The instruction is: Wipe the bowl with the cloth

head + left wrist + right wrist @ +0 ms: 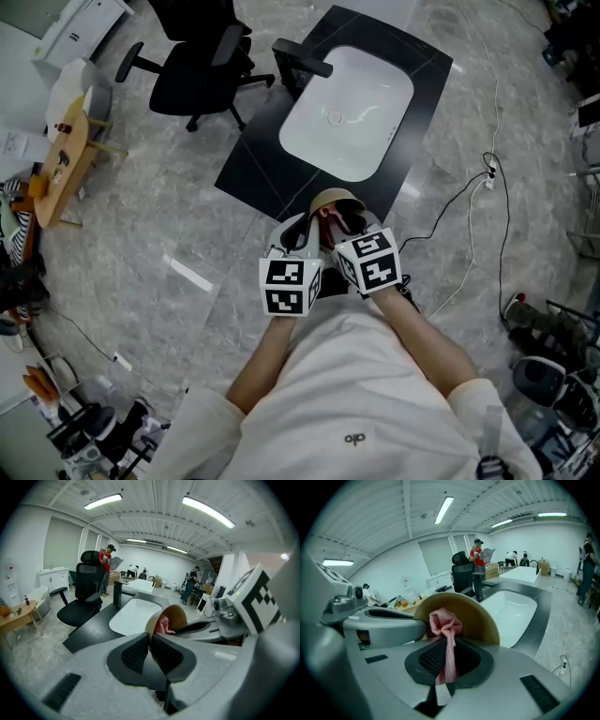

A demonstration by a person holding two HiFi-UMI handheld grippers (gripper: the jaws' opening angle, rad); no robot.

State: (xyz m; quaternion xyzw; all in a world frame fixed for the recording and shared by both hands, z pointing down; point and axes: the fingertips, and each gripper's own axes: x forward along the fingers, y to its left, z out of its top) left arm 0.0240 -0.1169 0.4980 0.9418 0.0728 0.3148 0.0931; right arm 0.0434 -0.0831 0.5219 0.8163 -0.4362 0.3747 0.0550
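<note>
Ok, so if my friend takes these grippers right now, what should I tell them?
Left gripper: shut on the bowl, pinching its rim. The bowl is tipped on its side in the air, on the near side of the sink.
Right gripper: shut on the pink cloth, with its bunched end inside the bowl.
Done: both things are in hand and the cloth is in the bowl.
Left: rub the cloth round the inside. I can't tell how much is wiped.

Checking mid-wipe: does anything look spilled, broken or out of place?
Nothing stands out. The bowl is tipped on its side, its rim clamped in the left gripper, and the right gripper holds the bunched pink cloth inside it. No spill shows.
</note>
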